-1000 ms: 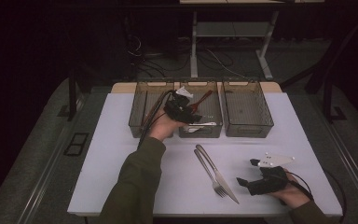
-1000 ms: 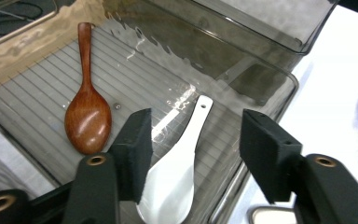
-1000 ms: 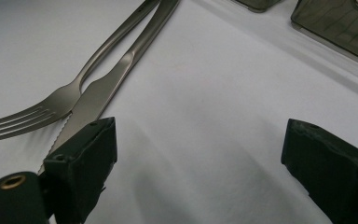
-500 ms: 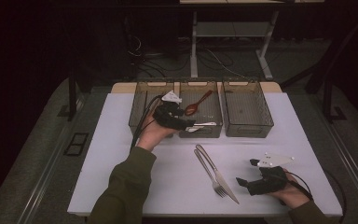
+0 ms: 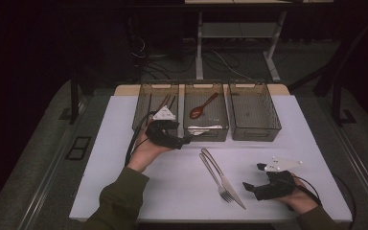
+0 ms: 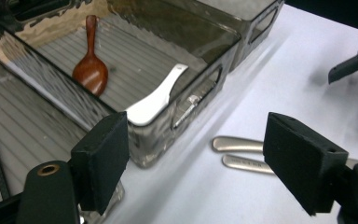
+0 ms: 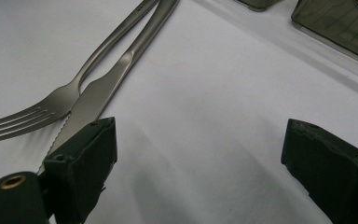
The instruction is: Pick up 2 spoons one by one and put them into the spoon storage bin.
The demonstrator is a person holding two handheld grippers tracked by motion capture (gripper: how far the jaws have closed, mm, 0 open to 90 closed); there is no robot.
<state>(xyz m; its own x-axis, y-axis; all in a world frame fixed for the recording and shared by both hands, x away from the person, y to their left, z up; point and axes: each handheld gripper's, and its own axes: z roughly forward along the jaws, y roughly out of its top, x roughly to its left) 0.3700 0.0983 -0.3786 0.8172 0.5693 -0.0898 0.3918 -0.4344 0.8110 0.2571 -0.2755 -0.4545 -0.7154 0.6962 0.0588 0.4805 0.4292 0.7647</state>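
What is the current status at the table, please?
Left tool open, empty, jaws just widened; right tool open, empty. White spoon and wooden spoon in middle bin. Fork, knife on table, unobstructed.

A dim room — dark floor (image 5: 38, 158) around the white tabletop (image 5: 316, 139), a white-legged desk frame (image 5: 235, 38) and tangled cables (image 5: 148, 67) behind.

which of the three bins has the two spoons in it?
The middle bin: it holds the brown wooden spoon and the white spoon. The left bin holds dark sticks, what kind is unclear; the right bin looks empty.
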